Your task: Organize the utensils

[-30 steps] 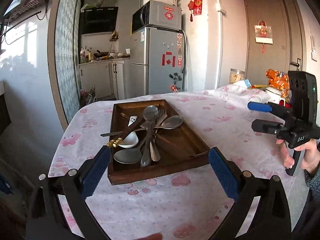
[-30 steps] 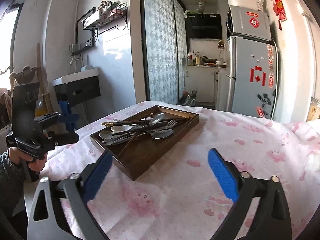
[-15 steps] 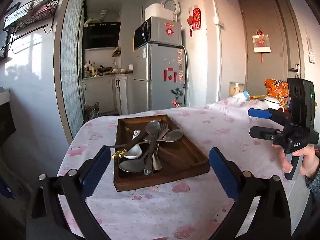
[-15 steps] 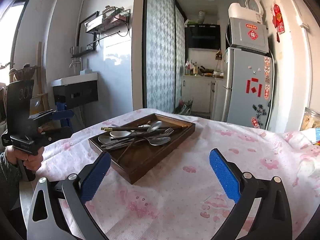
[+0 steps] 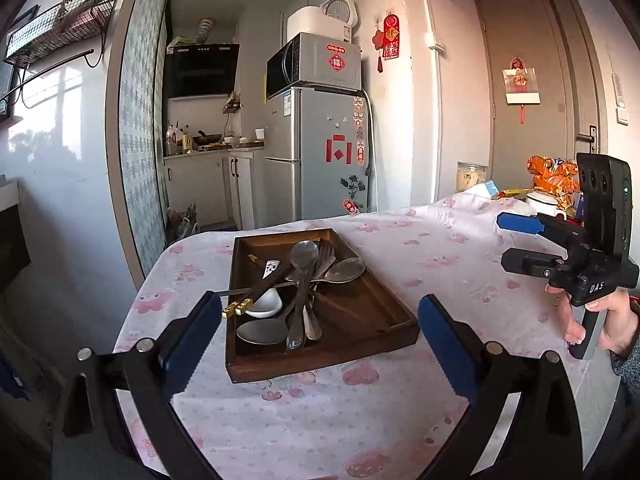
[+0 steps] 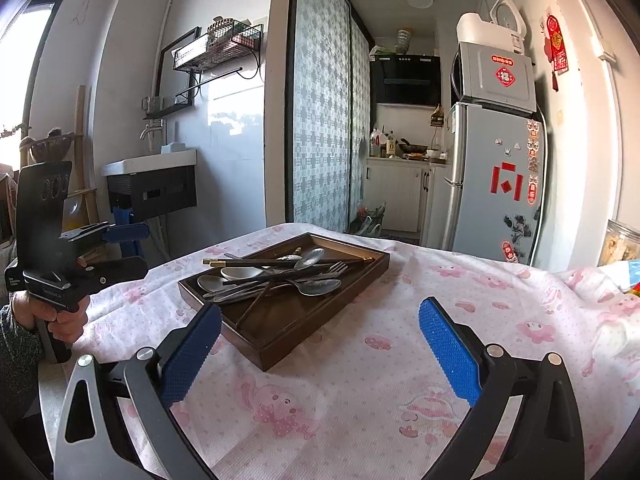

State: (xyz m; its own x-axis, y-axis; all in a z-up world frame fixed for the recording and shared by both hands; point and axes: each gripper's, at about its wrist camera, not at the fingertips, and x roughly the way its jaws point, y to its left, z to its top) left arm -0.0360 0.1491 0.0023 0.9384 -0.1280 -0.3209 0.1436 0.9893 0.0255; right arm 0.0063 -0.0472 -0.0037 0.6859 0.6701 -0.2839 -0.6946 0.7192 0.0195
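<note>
Lying jumbled in the wooden tray point(image 5: 400, 322) near the table's far edge, utensils point(image 5: 304, 280) are untouched; left gripper point(image 5: 320, 344) and right gripper point(image 6: 320, 344) are held spread, empty.

My right gripper point(image 5: 516, 242) carries the white letters "DAS" on its black body near my hand. The microwave point(image 5: 314, 65) wears a red sticker with 福 (too small elsewhere to read).

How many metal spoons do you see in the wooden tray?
3: far spoon atop the pile, right spoon, near spoon by the tray front; more may be hidden.
</note>
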